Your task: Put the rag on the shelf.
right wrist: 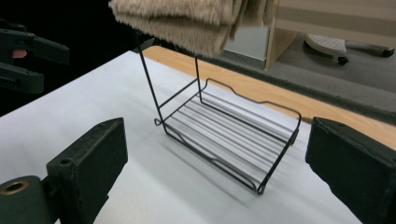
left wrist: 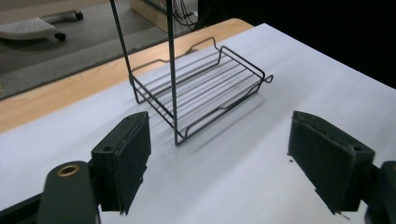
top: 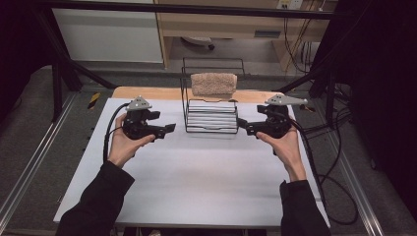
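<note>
A black wire rack (top: 211,118) stands at the back middle of the white table (top: 196,172), with a flat slatted base and a tall upright rail. A folded beige towel (top: 213,83) hangs over that rail. My left gripper (top: 167,129) rests just left of the rack, pointing at it, open and empty. My right gripper (top: 244,125) sits just right of the rack, also open and empty. In the left gripper view the jaws of my left gripper (left wrist: 222,140) stand wide apart before the rack (left wrist: 205,88). In the right gripper view my right gripper (right wrist: 219,140) frames the rack (right wrist: 229,135) under the towel (right wrist: 187,18).
A wooden strip (top: 147,92) runs along the table's far edge. Cables (top: 334,162) trail off the right side. Black frame bars (top: 64,64) stand at the back corners. A rolling chair base (top: 196,42) sits on the floor beyond.
</note>
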`<state>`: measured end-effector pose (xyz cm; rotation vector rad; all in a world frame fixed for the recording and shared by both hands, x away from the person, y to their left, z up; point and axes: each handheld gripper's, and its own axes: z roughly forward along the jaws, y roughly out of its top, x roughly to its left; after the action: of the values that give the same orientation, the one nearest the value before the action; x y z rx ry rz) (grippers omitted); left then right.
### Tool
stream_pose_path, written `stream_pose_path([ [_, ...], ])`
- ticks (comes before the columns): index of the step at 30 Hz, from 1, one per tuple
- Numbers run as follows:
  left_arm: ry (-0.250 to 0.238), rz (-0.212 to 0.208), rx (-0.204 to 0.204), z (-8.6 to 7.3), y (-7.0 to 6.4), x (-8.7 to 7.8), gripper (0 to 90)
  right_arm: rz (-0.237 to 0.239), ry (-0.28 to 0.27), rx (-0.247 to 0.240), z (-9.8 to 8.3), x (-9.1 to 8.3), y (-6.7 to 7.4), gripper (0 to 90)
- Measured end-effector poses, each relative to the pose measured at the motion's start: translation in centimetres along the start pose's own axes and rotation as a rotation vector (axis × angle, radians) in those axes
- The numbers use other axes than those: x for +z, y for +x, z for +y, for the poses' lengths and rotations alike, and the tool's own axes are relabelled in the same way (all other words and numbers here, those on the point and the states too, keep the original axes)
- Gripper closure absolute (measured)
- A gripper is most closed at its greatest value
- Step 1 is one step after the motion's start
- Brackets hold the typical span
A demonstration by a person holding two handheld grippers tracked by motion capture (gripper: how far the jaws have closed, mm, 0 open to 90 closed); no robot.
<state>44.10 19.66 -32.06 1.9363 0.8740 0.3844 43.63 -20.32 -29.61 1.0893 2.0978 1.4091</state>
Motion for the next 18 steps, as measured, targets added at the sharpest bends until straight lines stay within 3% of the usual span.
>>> stream_pose_path([
  [4, 0.014, 0.022, 0.013, -1.7, -0.1, -0.1, 14.9, -0.004, 0.021, 0.011, -1.6, -0.2, -0.3, 3.2],
  [13, 0.048, 0.017, 0.011, -5.9, 0.0, -0.8, 11.2, -0.002, 0.068, 0.032, -5.6, -0.5, -0.6, 0.7],
  [18, 0.057, 0.03, -0.008, -8.1, 0.3, -1.3, 8.2, 0.009, 0.077, 0.035, -7.7, -1.0, -0.8, 0.7],
])
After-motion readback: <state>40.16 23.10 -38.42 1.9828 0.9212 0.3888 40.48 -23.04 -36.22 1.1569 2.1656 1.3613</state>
